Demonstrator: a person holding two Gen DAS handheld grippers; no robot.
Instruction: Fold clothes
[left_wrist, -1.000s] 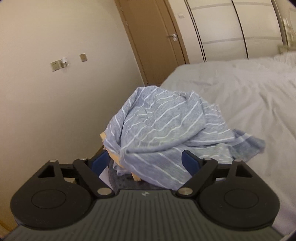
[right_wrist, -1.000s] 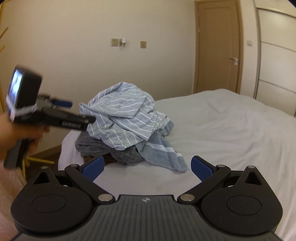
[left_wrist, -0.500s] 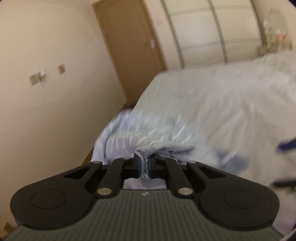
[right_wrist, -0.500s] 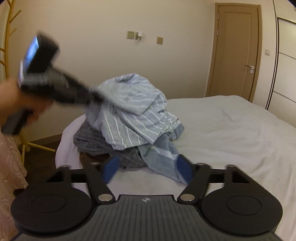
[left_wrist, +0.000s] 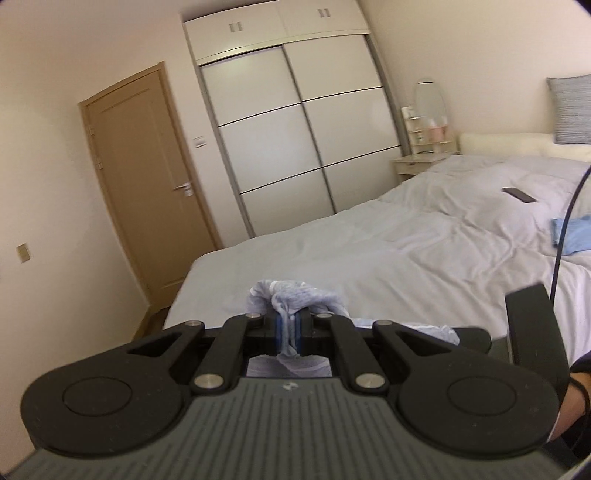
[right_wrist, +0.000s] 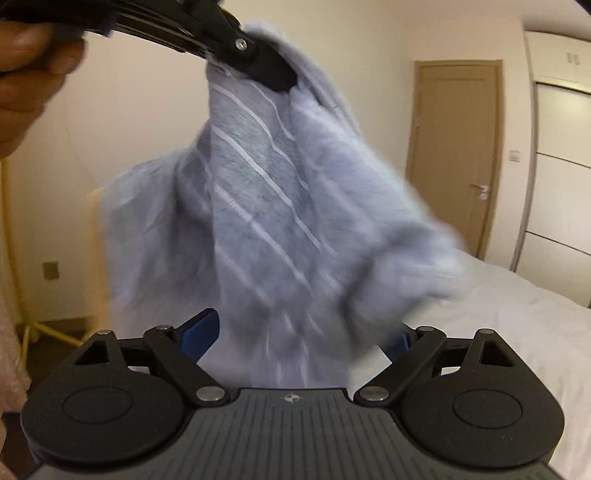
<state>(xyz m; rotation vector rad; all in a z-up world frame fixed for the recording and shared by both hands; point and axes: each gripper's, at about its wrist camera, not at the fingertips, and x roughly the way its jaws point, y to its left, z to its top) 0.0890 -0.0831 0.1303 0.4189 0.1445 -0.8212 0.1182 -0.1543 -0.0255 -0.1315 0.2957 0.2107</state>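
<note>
My left gripper (left_wrist: 289, 330) is shut on a bunched fold of the grey-blue striped shirt (left_wrist: 295, 295). In the right wrist view the left gripper (right_wrist: 273, 74) holds the striped shirt (right_wrist: 266, 206) high in the air, and the cloth hangs down, blurred by motion. My right gripper (right_wrist: 303, 332) is open, its blue pads on either side of the hanging cloth's lower part, not closed on it. The pile the shirt came from is hidden behind the cloth.
A white bed (left_wrist: 406, 251) fills the right side, with a dark phone (left_wrist: 519, 194) and a light blue cloth (left_wrist: 576, 230) on it. A brown door (left_wrist: 147, 192), a white wardrobe (left_wrist: 295, 129) and a bedside table (left_wrist: 421, 162) stand behind. A yellow stand (right_wrist: 40, 325) is at left.
My left gripper closed on the striped shirt and lifted it off the pile, swinging up and toward the bed. My right gripper moved in close under the hanging shirt, still open.
</note>
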